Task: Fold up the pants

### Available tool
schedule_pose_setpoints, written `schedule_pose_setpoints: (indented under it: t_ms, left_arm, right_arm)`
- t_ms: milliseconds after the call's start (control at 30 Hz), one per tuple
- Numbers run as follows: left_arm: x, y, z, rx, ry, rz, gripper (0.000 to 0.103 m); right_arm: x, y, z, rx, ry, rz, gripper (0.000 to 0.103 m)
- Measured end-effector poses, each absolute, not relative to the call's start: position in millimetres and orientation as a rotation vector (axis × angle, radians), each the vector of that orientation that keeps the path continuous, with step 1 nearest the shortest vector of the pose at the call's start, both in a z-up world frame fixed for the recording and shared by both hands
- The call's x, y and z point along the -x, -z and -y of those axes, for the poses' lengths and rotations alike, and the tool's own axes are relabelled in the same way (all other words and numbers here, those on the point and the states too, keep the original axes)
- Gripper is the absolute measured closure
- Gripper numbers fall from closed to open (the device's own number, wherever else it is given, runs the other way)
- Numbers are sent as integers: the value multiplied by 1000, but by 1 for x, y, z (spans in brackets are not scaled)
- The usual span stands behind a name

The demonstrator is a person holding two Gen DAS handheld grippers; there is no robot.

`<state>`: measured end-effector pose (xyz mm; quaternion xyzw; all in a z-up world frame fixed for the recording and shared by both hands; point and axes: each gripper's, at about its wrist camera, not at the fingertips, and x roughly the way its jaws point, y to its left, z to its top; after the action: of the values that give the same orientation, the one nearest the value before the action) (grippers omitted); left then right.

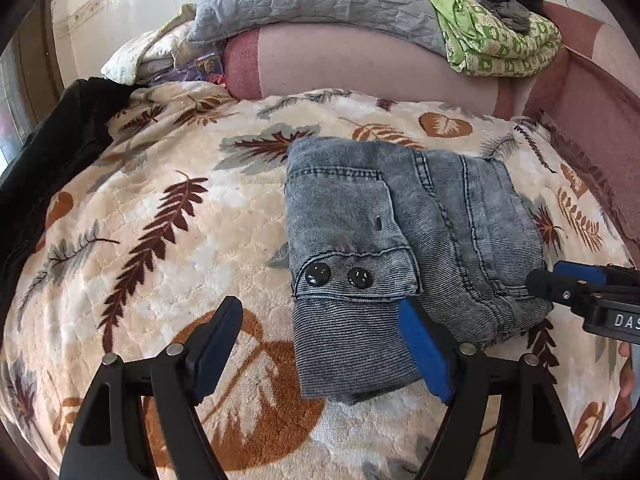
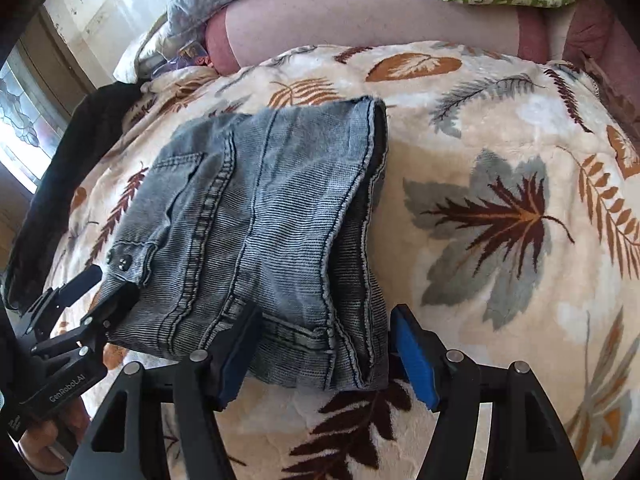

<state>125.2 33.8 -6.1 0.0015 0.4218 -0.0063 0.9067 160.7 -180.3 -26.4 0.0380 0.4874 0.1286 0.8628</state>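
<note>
Jeans (image 1: 404, 248) lay folded into a compact stack on the leaf-print blanket (image 1: 160, 240), at 1 o'clock from the left gripper (image 1: 324, 352) and 11 o'clock from the right gripper (image 2: 326, 360), both with jaws apart, gripping nothing, apparently just released.

bed: leaf-print blanket (image 1: 168, 216) | pink headboard (image 1: 340, 64) | stained-glass window (image 2: 24, 120), daylight
</note>
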Motion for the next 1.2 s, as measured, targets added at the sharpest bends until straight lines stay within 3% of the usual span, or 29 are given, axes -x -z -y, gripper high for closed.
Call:
schedule_pose_setpoints:
  t_ms: [67, 133, 233, 500, 1033, 1200]
  left_arm:
    - [-106, -13, -32, -1, -2, -803, 22]
    - [-87, -26, -30, 19, -9, -763, 17]
    - [-59, -38, -27, 63, -17, -721, 16]
    - [-17, -46, -12, 82, -24, -731, 16]
    - [6, -66, 11, 58, -3, -718, 15]
    - [8, -70, 10, 75, -16, -726, 6]
  right_arm:
    - [-137, 2, 183, -56, -272, -945, 30]
    - [-108, -16, 185, -42, -273, -878, 13]
    - [-68, -27, 185, -24, -268, -813, 3]
    - [-1, -7, 189, 20, -252, -814, 2]
    - [19, -19, 180, 101, -270, -793, 2]
    - [16, -26, 182, 103, -256, -802, 2]
